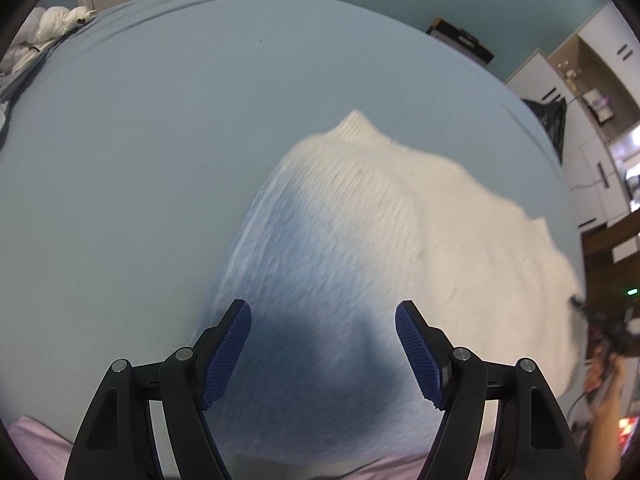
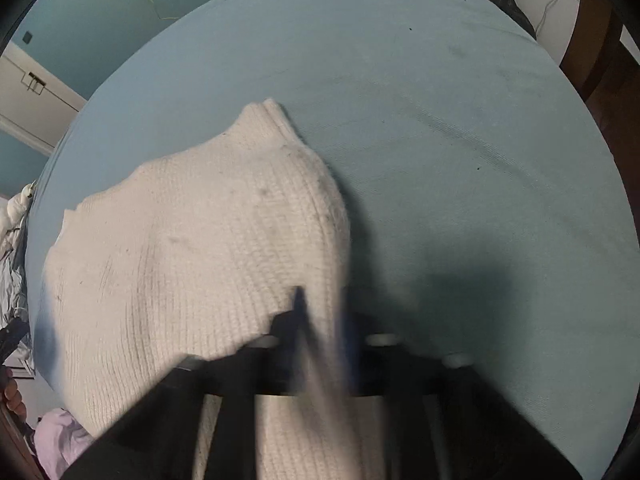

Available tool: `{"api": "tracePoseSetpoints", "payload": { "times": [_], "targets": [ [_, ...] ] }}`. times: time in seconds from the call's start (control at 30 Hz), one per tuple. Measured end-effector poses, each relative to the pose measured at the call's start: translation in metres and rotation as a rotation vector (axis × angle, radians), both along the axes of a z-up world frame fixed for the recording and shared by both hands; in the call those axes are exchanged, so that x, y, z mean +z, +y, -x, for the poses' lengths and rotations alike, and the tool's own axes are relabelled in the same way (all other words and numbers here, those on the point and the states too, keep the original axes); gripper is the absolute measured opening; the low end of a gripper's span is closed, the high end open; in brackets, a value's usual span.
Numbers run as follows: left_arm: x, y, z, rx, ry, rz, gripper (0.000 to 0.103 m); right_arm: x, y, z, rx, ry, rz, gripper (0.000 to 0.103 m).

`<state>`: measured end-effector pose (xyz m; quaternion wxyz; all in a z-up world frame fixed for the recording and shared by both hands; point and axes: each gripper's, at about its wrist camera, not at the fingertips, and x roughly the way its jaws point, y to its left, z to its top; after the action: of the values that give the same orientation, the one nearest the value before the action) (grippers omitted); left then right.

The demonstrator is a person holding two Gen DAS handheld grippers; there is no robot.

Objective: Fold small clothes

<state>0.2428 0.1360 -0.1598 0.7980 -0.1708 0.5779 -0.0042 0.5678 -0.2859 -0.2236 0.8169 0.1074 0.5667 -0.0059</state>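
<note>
On the bed, toward its near edge, lies the white knitted garment [image 2: 192, 240], one ribbed end pointing to the far side, its near portion raised and drawn toward the right hand-held gripper [image 2: 316, 320]. That gripper's jaws stand closed on the garment's near right edge; the knit runs between the fingers and over the frame. The left hand-held gripper [image 1: 323, 348] hangs over the garment's near left part with jaws wide apart and nothing between the pads [image 1: 226, 356].

Judgement: the step in hand is taking hold of the near edge ahead of a fold. The next move calls for the left gripper to close on the matching corner, level with the right, so the edge lifts evenly.

The bed [image 2: 460, 160] carries a pale blue sheet. Both views are blurred; the right gripper's fingertips are smeared, and the garment's near hem is cut off. What kind of garment it is cannot be determined.
</note>
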Motion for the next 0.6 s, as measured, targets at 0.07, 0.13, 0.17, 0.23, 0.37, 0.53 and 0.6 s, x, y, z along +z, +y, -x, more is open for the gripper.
{"api": "tracePoseSetpoints", "payload": {
  "times": [0.07,0.13,0.17,0.23,0.37,0.53,0.6],
  "targets": [
    [0.000,0.001,0.002,-0.012,-0.017,-0.015,0.074,0.022,-0.001,0.013,-0.033,-0.102,0.016,0.006],
    [0.002,-0.002,0.006,-0.024,-0.041,-0.030,0.074,0.042,-0.017,0.028,-0.121,-0.212,-0.031,0.006],
    [0.002,-0.001,0.007,-0.024,-0.044,-0.035,0.074,0.042,-0.024,0.030,-0.158,-0.223,-0.050,0.006],
    [-0.004,-0.005,0.001,-0.034,-0.021,-0.057,0.074,0.022,-0.031,0.022,-0.193,-0.158,-0.039,0.006],
    [-0.010,-0.006,-0.001,-0.073,0.005,-0.156,0.074,-0.031,-0.030,0.013,-0.205,0.044,0.046,0.026],
    [0.010,-0.013,0.014,-0.128,-0.097,-0.188,0.074,0.046,-0.039,0.043,-0.335,-0.199,0.148,0.075],
    [0.008,-0.021,0.016,-0.160,-0.108,-0.187,0.075,0.067,-0.024,0.044,-0.242,-0.209,0.165,0.080]
  ]
}}
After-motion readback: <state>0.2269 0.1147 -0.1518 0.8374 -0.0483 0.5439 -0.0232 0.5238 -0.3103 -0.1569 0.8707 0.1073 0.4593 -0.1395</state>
